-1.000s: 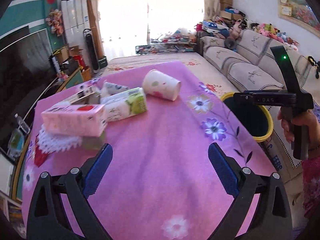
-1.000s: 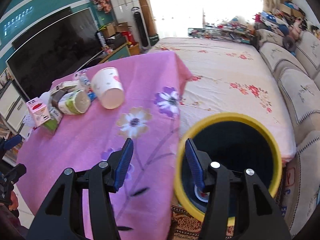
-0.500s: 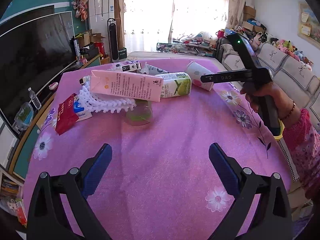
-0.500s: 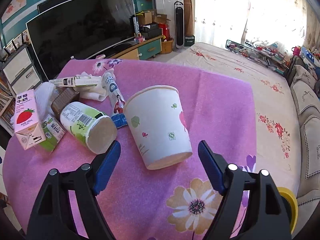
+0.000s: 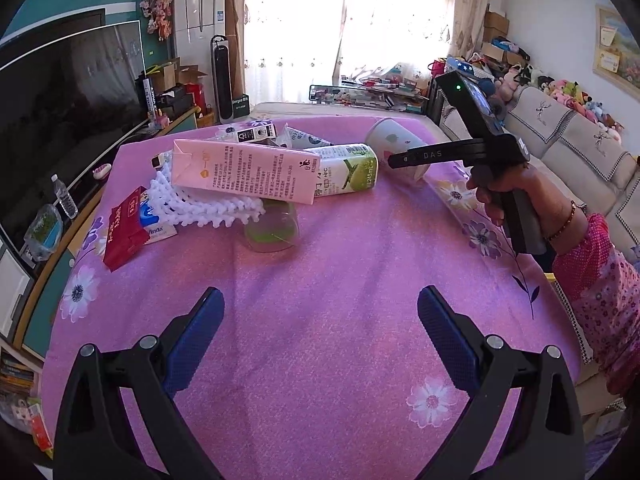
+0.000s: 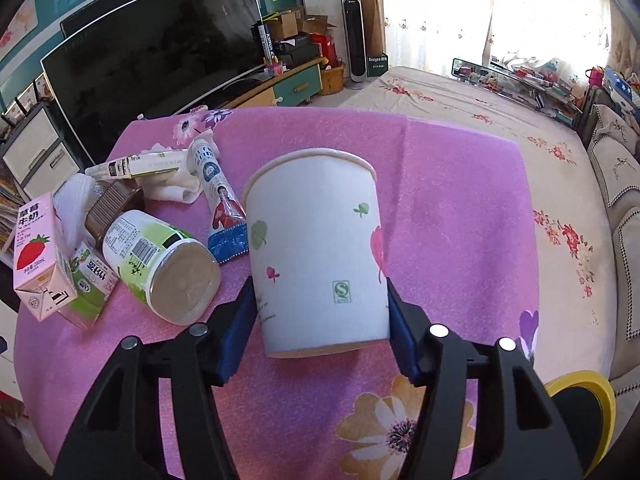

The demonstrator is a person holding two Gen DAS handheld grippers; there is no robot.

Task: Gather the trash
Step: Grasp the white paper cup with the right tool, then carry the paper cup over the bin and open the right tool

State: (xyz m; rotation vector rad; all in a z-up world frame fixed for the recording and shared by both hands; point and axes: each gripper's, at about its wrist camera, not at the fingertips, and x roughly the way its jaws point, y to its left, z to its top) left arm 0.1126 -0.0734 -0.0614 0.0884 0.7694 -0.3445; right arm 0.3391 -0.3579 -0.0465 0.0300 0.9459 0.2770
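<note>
Right gripper [image 6: 320,312] advanced, now clamping one paper cup [image 6: 316,252]; two cartons beside.

Open pink tablecloth [image 5: 320,320] ahead of left jaws; carton pile [image 5: 244,172] blocks far side, gaps probably tight.

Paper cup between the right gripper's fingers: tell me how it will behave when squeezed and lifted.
The paper cup lies on its side, so it may roll if nudged. Its thin wall will probably crush under a hard squeeze from the right gripper. It looks empty, so likely light.
</note>
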